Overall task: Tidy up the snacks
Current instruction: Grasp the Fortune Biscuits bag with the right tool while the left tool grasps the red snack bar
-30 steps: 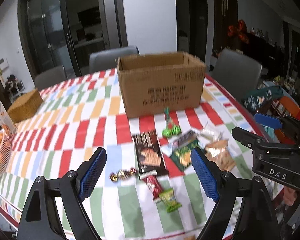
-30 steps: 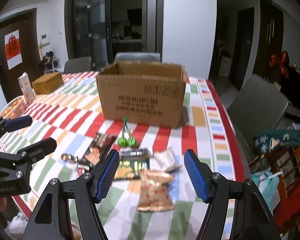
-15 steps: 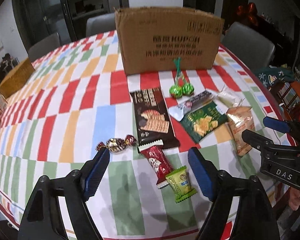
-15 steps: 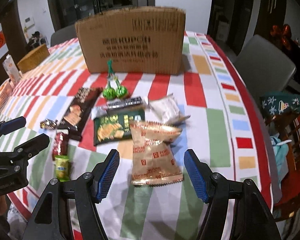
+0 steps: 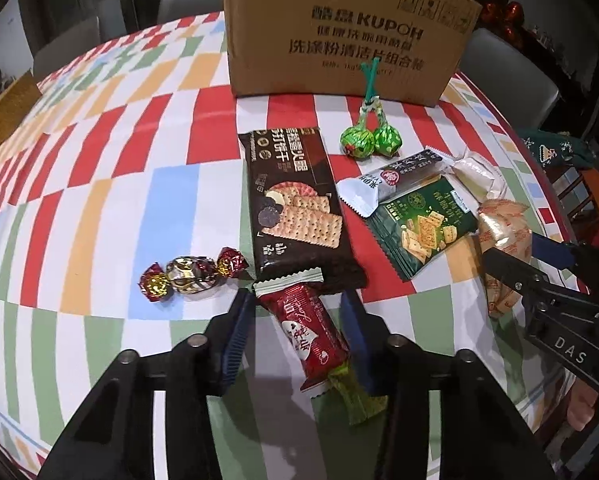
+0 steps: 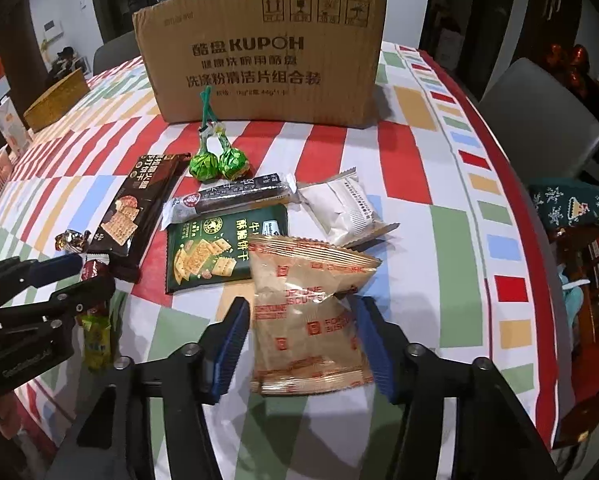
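Observation:
Snacks lie on the checked tablecloth in front of a cardboard box (image 5: 339, 32). My left gripper (image 5: 297, 316) is open, its fingers on either side of a red snack packet (image 5: 307, 332), close to its edges. A small green packet (image 5: 355, 396) lies under the packet's near end. My right gripper (image 6: 299, 320) is open around a tan biscuit bag (image 6: 307, 312), with gaps at both sides. The box also shows in the right wrist view (image 6: 267, 52).
A dark cracker pack (image 5: 295, 204), a green cracker pack (image 5: 419, 224), a grey bar (image 5: 391, 176), a white packet (image 6: 343, 208), two green lollipops (image 5: 369, 140) and a foil candy (image 5: 191, 272) lie between grippers and box. A wicker basket (image 6: 55, 98) stands far left. The table edge runs along the right.
Both grippers have moved down and forward to the table. The left fingers have narrowed around the red packet, and the right fingers now straddle the tan bag.

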The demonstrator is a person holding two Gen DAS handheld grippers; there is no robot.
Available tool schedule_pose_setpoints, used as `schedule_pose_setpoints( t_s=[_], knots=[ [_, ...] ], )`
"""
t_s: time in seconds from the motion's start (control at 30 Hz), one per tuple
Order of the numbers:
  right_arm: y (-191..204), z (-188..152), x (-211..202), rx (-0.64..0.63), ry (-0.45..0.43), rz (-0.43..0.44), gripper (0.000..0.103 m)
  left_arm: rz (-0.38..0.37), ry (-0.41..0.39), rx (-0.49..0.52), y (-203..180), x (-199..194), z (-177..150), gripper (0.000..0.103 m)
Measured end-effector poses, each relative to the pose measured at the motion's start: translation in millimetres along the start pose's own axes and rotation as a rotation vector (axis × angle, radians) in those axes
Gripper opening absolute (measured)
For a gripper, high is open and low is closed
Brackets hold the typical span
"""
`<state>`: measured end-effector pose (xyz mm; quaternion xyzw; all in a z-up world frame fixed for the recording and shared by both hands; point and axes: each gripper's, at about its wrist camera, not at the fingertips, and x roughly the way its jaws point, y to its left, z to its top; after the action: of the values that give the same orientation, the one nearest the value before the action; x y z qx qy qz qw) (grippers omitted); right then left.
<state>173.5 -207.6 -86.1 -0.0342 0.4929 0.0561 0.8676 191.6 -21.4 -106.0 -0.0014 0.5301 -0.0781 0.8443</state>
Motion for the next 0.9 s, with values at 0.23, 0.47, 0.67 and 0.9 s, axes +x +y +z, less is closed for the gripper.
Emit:
schedule_pose_setpoints(
  t_s=[0.23,0.47,0.67,0.9],
  knots=[
    [1.4,1.2,0.3,0.003,-0.004,0.013,0.043,-0.016,-0.012,0.0,-0.4,-1.3,0.0,0.034],
    [7.8,0.3,-16.3,-0.008,-0.04,0.035,0.043,-0.025,-0.076,0.023,-4.3,-23.8,1.4,0.031],
    [13.0,4.1,-39.4,-0.017,-0.098,0.06,0.043,-0.047,-0.141,0.038,-8.0,-47.9,5.3,0.024],
    [18.1,10.9,-62.7,-0.024,-0.162,0.092,0.043,-0.077,-0.221,0.045,-9.7,-76.1,9.7,0.024]
  ],
)
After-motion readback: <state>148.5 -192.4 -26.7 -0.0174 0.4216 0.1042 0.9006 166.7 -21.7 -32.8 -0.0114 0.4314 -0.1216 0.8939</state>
